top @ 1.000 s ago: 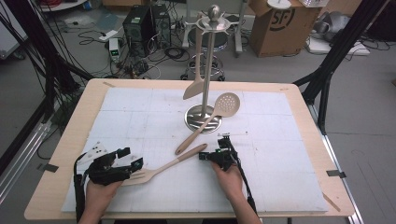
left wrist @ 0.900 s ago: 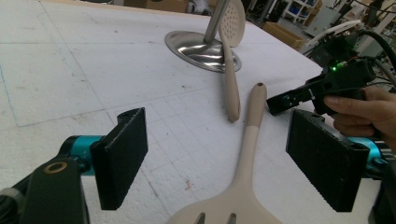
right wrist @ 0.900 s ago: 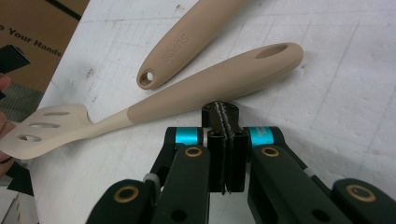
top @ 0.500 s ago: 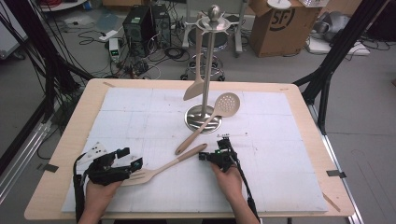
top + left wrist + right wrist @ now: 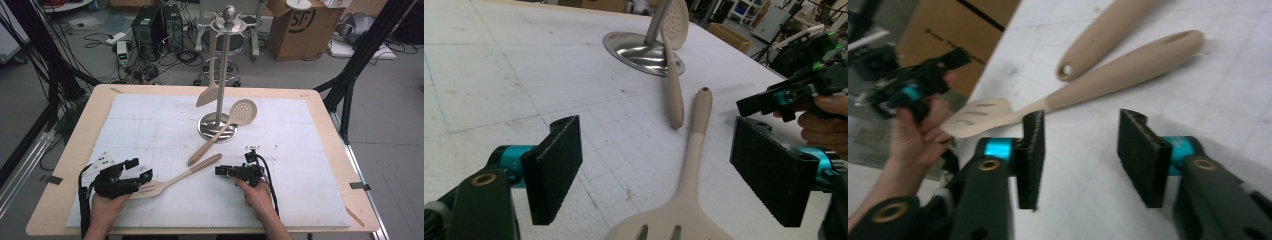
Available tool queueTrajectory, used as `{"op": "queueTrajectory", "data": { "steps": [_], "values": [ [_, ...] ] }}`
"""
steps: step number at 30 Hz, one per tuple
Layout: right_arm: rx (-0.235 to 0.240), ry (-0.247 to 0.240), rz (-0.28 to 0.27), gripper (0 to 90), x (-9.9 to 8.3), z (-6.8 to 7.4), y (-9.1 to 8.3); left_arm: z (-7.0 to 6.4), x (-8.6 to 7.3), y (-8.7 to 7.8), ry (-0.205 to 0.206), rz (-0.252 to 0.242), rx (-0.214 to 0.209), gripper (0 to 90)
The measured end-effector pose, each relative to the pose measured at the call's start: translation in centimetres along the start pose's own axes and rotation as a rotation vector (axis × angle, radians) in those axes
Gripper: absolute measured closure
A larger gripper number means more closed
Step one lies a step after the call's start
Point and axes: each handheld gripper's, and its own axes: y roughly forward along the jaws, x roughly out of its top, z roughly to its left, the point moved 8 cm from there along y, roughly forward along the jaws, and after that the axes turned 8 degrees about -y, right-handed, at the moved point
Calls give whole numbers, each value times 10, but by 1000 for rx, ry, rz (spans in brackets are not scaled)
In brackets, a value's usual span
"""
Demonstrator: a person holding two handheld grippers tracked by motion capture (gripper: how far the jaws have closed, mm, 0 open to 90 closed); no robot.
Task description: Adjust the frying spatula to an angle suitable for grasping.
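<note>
Lying flat on the white worktop (image 5: pixel 150 115), a beige slotted spatula (image 5: pixel 175 179) stretches from its blade at 8 o'clock to its handle tip at 2 o'clock, midway between two hand-held tools. The left gripper (image 5: pixel 142 172), at the worktop's 7 o'clock, has its jaws wide apart and clamped on nothing; in the left gripper view the spatula's slotted blade (image 5: pixel 674 225) sits low between the two black pads, the handle running away toward 12 o'clock. The right gripper (image 5: pixel 220 171), near the worktop's 6 o'clock, points toward 9 o'clock at the handle end, its jaws also apart and empty; the right gripper view shows the handle (image 5: pixel 1128 65) lying just beyond the pads, not touching them.

A second utensil, a beige skimmer (image 5: pixel 225 127), rests with its round perforated head propped against the steel utensil stand (image 5: pixel 220 75) at the worktop's centre, its handle sloping down toward 7 o'clock and ending just beside the spatula's handle tip. A beige turner (image 5: pixel 210 85) hangs from the stand's top ring. Beyond the worktop, at 12 to 1 o'clock, a cardboard box (image 5: pixel 295 25) sits on the floor.
</note>
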Motion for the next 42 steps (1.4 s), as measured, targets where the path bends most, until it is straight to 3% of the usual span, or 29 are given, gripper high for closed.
{"op": "queueTrajectory", "data": {
  "steps": [5, 12, 16, 19, 21, 23, 28, 37, 42],
  "values": [
    [15, -26, -24, 427, -3, 11, -11, -1, -1, 0, 4, 6, -3, 217],
    [24, -39, -63, 404, -2, 18, -26, -1, -1, 1, 12, 15, -6, 218],
    [8, -46, -60, 392, 0, 19, -33, -1, -2, 3, 16, 20, -6, 218],
    [-25, -69, -66, 388, 0, 19, -40, -2, -2, 4, 15, 22, -10, 218],
    [-83, -104, -74, 373, 0, 16, -47, -3, -3, 4, 17, 22, -13, 219],
    [-107, -118, -90, 361, 1, 14, -52, -4, -3, 5, 21, 27, -14, 219],
    [-129, -133, -126, 345, 1, 13, -64, -5, -3, 7, 22, 32, -19, 219],
    [-243, -252, -222, 309, 2, 14, -93, -8, -3, 11, 24, 38, -32, 219],
    [-281, -271, -277, 309, -1, 14, -109, -9, -3, 13, 28, 41, -37, 219]
  ]
}}
